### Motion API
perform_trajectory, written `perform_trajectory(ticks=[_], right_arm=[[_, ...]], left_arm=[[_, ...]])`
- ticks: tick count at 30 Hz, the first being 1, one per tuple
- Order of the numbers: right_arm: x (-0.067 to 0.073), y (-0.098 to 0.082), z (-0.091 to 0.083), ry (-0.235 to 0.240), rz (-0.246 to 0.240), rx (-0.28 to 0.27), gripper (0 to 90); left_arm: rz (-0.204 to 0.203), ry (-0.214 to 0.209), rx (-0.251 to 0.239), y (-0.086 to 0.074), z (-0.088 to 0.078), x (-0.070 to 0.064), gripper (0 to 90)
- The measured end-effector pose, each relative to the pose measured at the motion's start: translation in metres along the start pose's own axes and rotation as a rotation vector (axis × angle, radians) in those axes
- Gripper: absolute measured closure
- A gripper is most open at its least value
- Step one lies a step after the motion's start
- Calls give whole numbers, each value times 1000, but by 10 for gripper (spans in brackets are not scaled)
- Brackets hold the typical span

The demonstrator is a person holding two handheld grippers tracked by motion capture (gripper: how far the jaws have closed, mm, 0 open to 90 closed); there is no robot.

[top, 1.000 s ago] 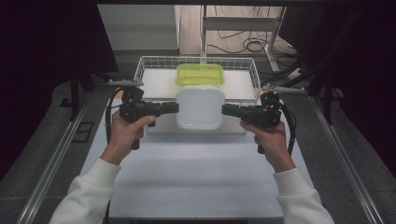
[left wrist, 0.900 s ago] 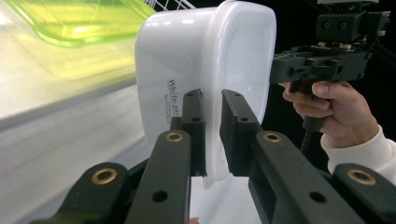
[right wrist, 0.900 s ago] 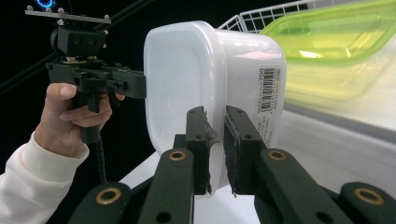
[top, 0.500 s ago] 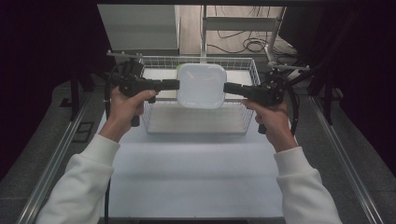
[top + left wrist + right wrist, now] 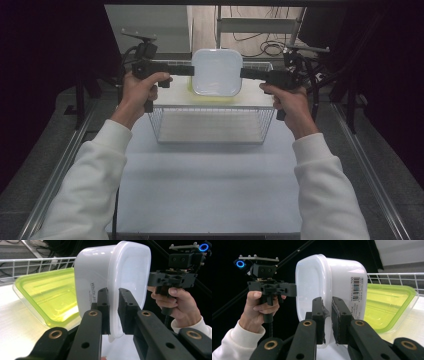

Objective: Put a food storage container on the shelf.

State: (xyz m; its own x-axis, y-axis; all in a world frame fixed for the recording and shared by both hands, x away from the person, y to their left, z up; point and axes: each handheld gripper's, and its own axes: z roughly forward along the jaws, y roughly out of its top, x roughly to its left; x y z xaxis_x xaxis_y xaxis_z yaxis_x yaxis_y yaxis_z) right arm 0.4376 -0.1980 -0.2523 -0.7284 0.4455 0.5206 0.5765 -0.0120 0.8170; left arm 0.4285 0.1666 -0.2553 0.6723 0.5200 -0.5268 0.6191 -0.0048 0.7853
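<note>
A white plastic container [image 5: 216,72] hangs in the air above the wire basket [image 5: 215,125], its broad face turned toward the high view. My left gripper [image 5: 191,70] is shut on its left wall and my right gripper [image 5: 243,73] on its right wall. In the left gripper view the jaws [image 5: 113,293] pinch the container's rim [image 5: 112,270]. The right gripper view shows its jaws [image 5: 327,302] clamping the opposite rim [image 5: 329,277] next to a barcode label. A yellow-green container [image 5: 50,295] [image 5: 384,305] lies in the basket below, mostly hidden in the high view.
The basket stands at the far end of the white table top [image 5: 210,190]. Metal rails [image 5: 60,175] run along both sides of the table. Cables and a metal frame [image 5: 260,30] lie beyond the basket. Dark screens close off left and right.
Both grippers have carried the white container up and away from me. It was just over the basket's near part and now covers the yellow-green container in the high view.
</note>
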Motion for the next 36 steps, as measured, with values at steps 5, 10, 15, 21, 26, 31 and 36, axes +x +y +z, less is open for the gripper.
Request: perform_trajectory(ticks=[5,10,15,21,26,31,36], right_arm=[[-16,14,10,-10,44,24,806],[-30,22,21,-24,81,39,805],[-41,25,26,-16,126,30,802],[-47,25,30,-14,163,34,802],[-51,25,32,-22,193,35,801],[-57,27,35,-16,232,24,793],[-67,28,38,-7,325,-1,791]], left_arm=[[-65,4,5,9,9,15,803],[-100,14,18,17,14,27,802],[-121,-1,22,22,17,33,805],[-155,-1,39,21,19,40,806],[-172,1,34,20,21,43,805],[-232,-16,17,22,24,49,801],[-336,-50,-4,24,28,61,797]])
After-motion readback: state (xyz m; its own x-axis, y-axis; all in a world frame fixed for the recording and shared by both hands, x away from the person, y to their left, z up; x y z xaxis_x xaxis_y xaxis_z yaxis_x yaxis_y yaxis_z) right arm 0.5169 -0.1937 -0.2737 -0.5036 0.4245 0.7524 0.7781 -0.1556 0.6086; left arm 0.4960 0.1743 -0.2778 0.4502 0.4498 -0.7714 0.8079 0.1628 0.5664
